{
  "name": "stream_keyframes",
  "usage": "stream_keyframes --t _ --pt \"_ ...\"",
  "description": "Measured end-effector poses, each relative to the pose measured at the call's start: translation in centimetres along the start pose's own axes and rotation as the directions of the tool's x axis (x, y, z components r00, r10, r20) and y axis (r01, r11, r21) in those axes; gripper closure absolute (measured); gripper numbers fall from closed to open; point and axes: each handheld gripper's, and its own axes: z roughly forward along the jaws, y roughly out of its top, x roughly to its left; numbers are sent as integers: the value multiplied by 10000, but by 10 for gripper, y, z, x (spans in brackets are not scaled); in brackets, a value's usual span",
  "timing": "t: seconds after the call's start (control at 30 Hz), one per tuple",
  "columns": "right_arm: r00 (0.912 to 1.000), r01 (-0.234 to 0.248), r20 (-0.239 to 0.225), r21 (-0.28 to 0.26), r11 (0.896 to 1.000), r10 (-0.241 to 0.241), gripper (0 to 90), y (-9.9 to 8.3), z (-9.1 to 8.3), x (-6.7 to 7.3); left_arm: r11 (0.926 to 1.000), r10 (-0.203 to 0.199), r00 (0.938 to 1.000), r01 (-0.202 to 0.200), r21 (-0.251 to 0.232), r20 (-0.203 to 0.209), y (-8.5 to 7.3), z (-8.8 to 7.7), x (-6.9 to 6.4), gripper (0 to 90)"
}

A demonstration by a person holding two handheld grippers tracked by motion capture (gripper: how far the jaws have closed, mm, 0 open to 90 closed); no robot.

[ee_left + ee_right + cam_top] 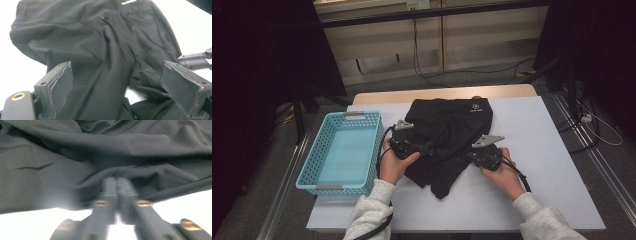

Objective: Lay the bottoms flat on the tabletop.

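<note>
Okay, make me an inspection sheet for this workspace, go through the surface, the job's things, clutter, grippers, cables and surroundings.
Surface: white table top, with a wooden edge at the far side.
Job's things: black garment, crumpled at mid-table, small white logo near its far edge; light blue basket at the table's left edge, nothing seen in it.
Clutter: nothing seen.
Grippers: left gripper, jaws wide apart astride the garment, pads not pressing on it; right gripper, jaws together at the garment's edge, whether fabric is pinched cannot be told.
Cables: black cable trails from each gripper along the forearms; more cables on the floor beyond the table.
Surroundings: grey floor, pale panelled wall behind, dark stands at both sides.
</note>
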Motion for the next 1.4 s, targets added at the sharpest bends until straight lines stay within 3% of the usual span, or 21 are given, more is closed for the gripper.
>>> stream_keyframes --t 0.1,0.33,0.47,0.57,0.63,0.7,0.77,0.97,1.1,1.17,1.23,1.27,1.3,1.37,1.4 --pt "9997 -209 -114 52 9998 209 900 0 -2 -4 10000 -17 9997 19 -59 236 -1 -1 -6 115" --pt "9958 -799 420 -274 9964 810 900 -4 -25 -32 9994 328 9979 -333 89 553 -2 3 -16 115" --pt "9956 -652 656 -284 9975 669 900 -5 -33 -38 9994 281 9970 -295 182 717 -4 6 -19 115" --pt "9945 -781 672 -416 9961 808 900 -6 -35 -40 9991 300 9960 -325 285 842 -5 7 -19 117" --pt "9918 -609 1097 -471 9970 657 900 -5 -36 -41 9991 292 9955 -320 295 900 -5 7 -19 121" --pt "9927 -677 967 -517 9964 725 900 -5 -36 -42 9990 300 9936 -333 288 1090 -5 7 -20 126" --pt "9887 -734 1261 -679 9950 815 900 -5 -35 -45 9988 345 9922 -384 302 1199 -5 6 -22 137" --pt "9857 -945 1345 -581 9938 1016 900 -7 -28 -50 9967 567 9862 -651 494 1558 -7 11 -30 185" --pt "9806 -1122 1546 -635 9917 1208 900 -6 -26 -53 9931 818 9842 -937 703 1569 -11 15 -34 328" --pt "9793 -1005 1703 -611 9931 1096 900 -6 -25 -54 9889 934 9831 -1100 998 1576 -14 20 -35 459" --pt "9779 -1086 1725 -649 9920 1183 900 -7 -26 -57 9871 837 9847 -1029 1224 1532 -16 23 -33 565" --pt "9717 -975 2086 -736 9925 1109 900 -6 -28 -61 9871 718 9862 -917 1314 1489 -17 24 -31 700" --pt "9717 -975 2086 -736 9925 1109 900 -6 -28 -61 9888 632 9889 -803 1258 1344 -17 25 -29 700" --pt "9682 -1083 2164 -900 9900 1256 900 -6 -30 -67 9889 269 9886 -480 1405 1481 -16 26 -25 827" --pt "9664 -1199 2170 -946 9883 1380 900 -7 -30 -69 9904 225 9897 -414 1322 1413 -17 27 -23 842"
